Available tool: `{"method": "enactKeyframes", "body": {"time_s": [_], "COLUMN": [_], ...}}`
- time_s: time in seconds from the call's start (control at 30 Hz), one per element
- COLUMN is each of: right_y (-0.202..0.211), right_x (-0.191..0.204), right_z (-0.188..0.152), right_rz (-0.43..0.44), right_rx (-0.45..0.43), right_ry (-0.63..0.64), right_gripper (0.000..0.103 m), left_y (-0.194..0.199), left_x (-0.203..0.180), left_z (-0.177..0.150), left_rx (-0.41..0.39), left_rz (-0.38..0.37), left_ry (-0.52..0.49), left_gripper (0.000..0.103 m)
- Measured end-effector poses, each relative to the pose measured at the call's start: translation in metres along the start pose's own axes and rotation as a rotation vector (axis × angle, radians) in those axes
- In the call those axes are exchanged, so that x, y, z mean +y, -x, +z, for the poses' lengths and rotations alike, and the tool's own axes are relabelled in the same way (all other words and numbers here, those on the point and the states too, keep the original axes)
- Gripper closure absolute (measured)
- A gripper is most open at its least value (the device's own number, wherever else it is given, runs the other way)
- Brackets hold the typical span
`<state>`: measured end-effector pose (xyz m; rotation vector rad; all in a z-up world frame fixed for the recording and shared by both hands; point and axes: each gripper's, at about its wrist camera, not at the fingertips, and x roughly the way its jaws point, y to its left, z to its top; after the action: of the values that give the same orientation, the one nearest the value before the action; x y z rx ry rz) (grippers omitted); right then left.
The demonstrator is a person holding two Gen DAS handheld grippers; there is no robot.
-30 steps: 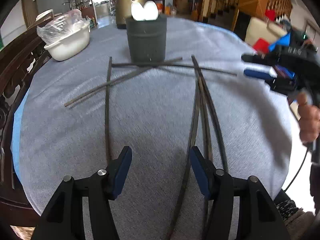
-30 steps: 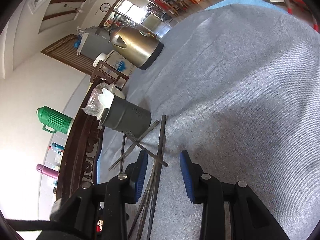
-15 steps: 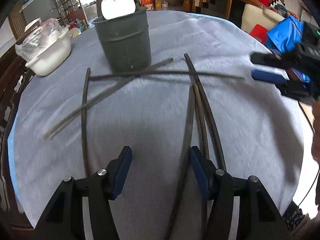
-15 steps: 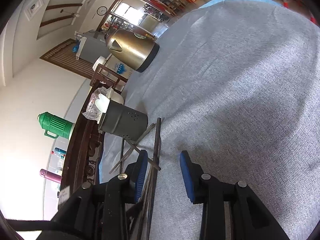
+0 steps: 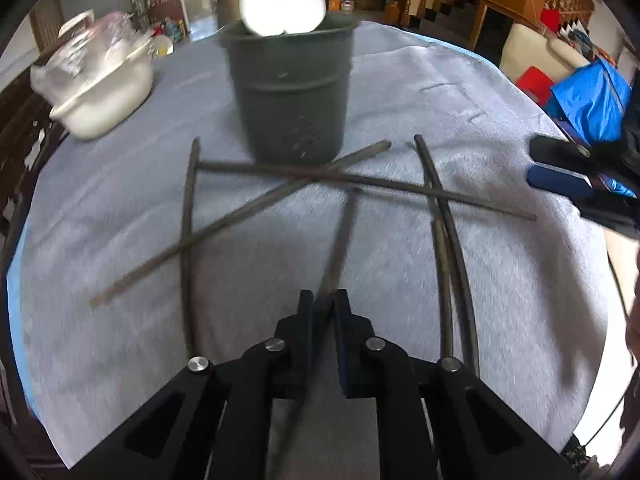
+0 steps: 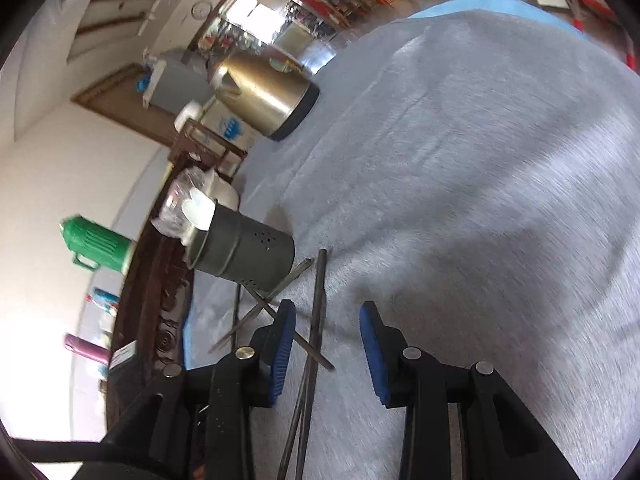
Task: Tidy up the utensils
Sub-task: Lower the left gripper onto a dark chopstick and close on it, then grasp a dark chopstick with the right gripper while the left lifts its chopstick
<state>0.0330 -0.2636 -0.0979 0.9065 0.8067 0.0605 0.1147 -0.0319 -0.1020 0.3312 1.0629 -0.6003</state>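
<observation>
Chopstick [image 5: 340,248] is pinched in my left claw [image 5: 323,306]; jaws just closed on it, pads nearly meeting w/ the stick's near end between them, rest of it running up toward the dark holder [image 5: 290,92]. Holder stands upright on the grey-clothed surface [image 5: 120,340], two white spoons [image 5: 282,0] sticking out the top. Other chopsticks [image 5: 248,216] lie scattered & crossed in front of it, two more [image 5: 452,264] alongside at right. My right claw [image 6: 327,334] is partly open, gripping nothing, hovering over a chopstick [image 6: 316,320] lying betw. its pads; can't tell if touching. White bowl [image 5: 104,96] sits left, kettle [image 6: 264,94] behind.
</observation>
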Motion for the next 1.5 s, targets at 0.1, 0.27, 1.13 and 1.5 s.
{"method": "enactKeyframes", "body": {"time_s": [0.1,0.27,1.13,1.5], "right_y": [-0.022,-0.064,-0.052,0.039], "right_x": [0.020,0.044,0.079,0.135], "right_z": [0.010,0.026,0.031,0.020], "right_rz": [-0.043,-0.170,-0.285,-0.142], "right_rx": [0.051,0.147,0.000,-0.271], "right_ry": [0.050,0.103,0.315,0.381], "right_gripper": [0.066,0.068,0.095,0.096], "left_y": [0.008,0.017,0.050,0.155], "left_x": [0.009,0.022,0.047,0.059], "left_z": [-0.013,-0.023,0.024,0.041], "left_rx": [0.020,0.066,-0.090,-0.406], "left_rz": [-0.029,-0.108,-0.100,-0.096], "left_ry": [0.037,0.094,0.132,0.218], "left_gripper": [0.097,0.097,0.098,0.098]}}
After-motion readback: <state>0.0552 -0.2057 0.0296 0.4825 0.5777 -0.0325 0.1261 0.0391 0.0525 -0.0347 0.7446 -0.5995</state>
